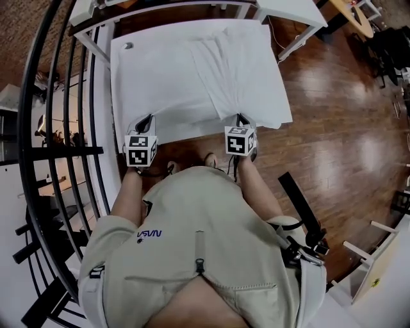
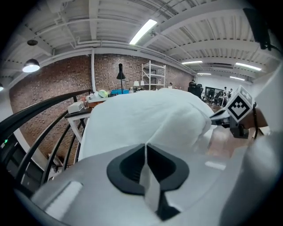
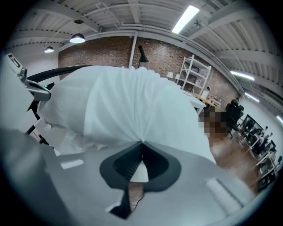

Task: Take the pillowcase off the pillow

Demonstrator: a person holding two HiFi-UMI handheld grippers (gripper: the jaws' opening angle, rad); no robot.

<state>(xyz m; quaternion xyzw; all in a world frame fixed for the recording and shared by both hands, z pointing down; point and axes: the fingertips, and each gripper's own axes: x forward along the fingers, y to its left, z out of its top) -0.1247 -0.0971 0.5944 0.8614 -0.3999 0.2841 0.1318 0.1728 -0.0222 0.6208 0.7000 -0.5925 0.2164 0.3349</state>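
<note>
Now your left gripper and right gripper both pinch the near edge of the white pillowcase, each pair of jaws pressed together on a fold of cloth. The pillow lies flat on the table before you, inside its case.

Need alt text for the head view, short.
Seen from above, a person in a beige top holds the left hand-held gripper and right hand-held gripper clamped on the near edge of a white pillowcase. Wooden floor at right, black railing at left.
</note>
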